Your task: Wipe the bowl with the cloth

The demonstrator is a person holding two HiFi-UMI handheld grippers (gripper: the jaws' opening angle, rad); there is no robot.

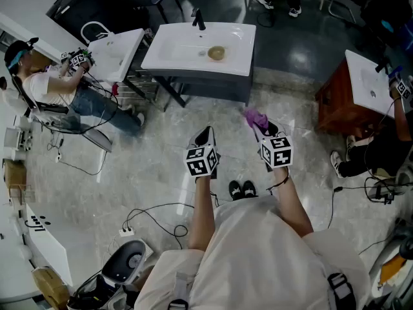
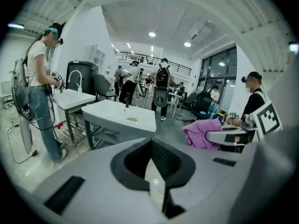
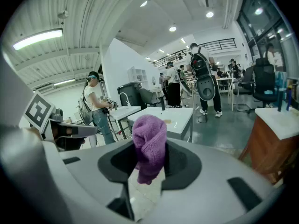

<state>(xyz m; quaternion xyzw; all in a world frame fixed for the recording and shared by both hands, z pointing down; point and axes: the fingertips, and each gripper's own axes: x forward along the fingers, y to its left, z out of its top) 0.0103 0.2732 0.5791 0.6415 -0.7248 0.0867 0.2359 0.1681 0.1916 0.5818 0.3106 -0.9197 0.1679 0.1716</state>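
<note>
Purple cloth (image 3: 149, 143) clamped in right tool (image 3: 148, 174), left tool (image 2: 153, 171) clenched on nothing, wide stretch of floor (image 1: 161, 160) ahead of both tools, white bench (image 1: 169, 58) well beyond them, bowl (image 1: 216, 53) in its basin, well apart from cloth.

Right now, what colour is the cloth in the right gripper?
Purple. The cloth shows best in the right gripper view.

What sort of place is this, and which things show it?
Probably a large indoor lab or training hall, not a home: several freestanding white washbasins, other people working at them, and cables trailing across the floor.
</note>
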